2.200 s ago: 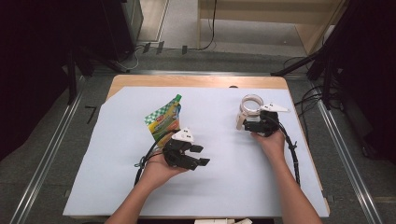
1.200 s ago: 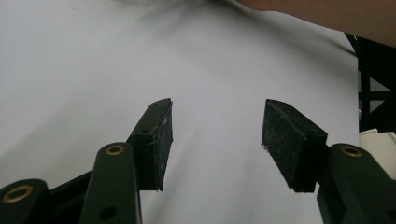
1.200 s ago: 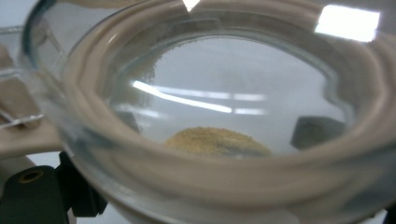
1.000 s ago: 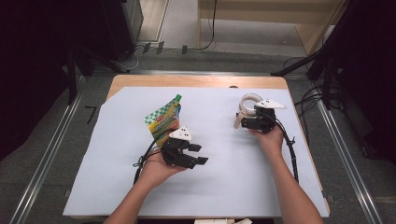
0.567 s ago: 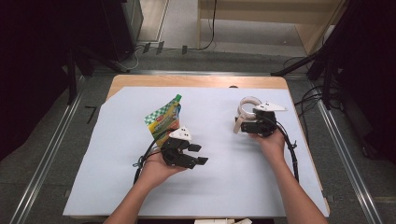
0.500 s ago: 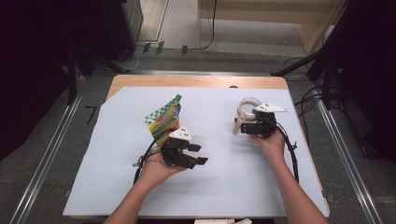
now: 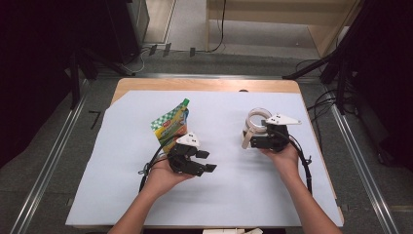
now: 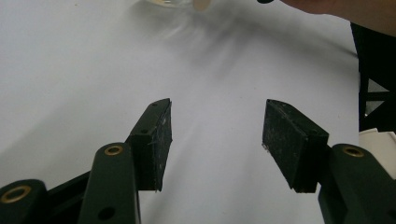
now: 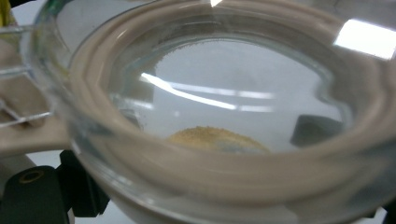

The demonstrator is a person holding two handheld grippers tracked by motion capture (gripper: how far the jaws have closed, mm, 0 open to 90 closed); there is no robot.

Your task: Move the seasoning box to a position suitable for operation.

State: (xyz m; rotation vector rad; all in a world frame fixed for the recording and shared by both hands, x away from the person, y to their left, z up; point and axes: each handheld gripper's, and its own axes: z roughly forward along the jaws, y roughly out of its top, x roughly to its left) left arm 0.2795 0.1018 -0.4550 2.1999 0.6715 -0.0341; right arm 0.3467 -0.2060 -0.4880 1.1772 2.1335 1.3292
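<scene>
A white sheet (image 7: 122,185) covers the table. On it, right of the green-and-yellow pouch (image 7: 170,127), the right gripper (image 7: 254,141) pinches a clear lidded container (image 7: 255,123) holding yellowish powder. Just below the pouch, the left gripper (image 7: 207,161) hovers, jaws spread and empty.

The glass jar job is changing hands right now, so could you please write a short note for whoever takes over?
Left gripper: open, nothing between its jaws, over the white sheet.
Right gripper: shut on the glass jar, holding it at the rim.
Jar: lid off, a little yellowish powder at the bottom.
Green pouch: lying on the sheet, just beyond the left gripper.
Done: jar gripped.
Left: probably pick up the pouch; what follows is not clear.
</scene>
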